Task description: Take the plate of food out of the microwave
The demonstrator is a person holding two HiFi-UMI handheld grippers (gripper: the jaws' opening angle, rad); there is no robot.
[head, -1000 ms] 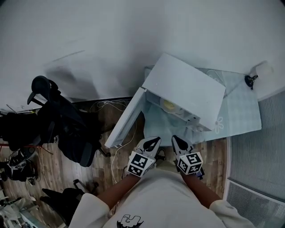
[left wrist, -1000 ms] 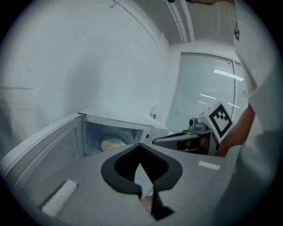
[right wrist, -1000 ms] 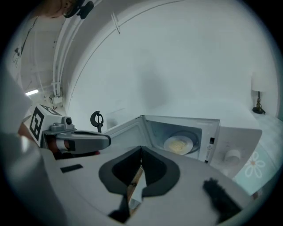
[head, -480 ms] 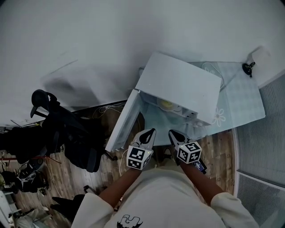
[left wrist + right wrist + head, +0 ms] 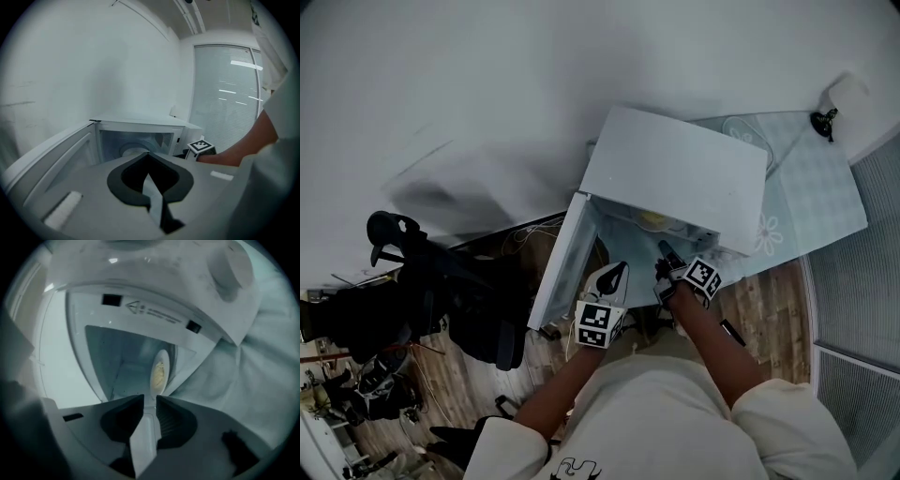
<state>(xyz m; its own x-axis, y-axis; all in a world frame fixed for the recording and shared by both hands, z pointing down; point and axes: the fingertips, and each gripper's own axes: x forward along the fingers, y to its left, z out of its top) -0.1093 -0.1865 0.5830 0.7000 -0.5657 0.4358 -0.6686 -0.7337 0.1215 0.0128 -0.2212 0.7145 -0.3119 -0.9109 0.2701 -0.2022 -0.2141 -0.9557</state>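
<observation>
The plate of food (image 5: 159, 372) lies inside the white microwave (image 5: 675, 178), near the middle of its chamber, and the door (image 5: 562, 262) stands wide open at the left of the frame. The plate is not yet touched.

The left gripper (image 5: 149, 154) has its jaws closed together on nothing, and it waits in front of the opening. The right gripper (image 5: 150, 399) has just been opening its jaws. They now stand a little apart, with nothing between them, and they are aimed at the plate, which is further in.

The plate is probably stiff and breakable, not very heavy, with a smooth rim that can slip between the pads. The yellowish food on it may slide if the plate tilts. The near rim seems the best place to take it, and it should stay level on the way out.

The head view shows only a yellow sliver of the plate (image 5: 654, 221) under the microwave top. The right gripper view looks deep into the chamber, but it is rolled, so the plate seems to stand on edge. The left gripper view shows the plate (image 5: 133, 150) level and also the marker cube (image 5: 201, 146) of the right gripper.
</observation>
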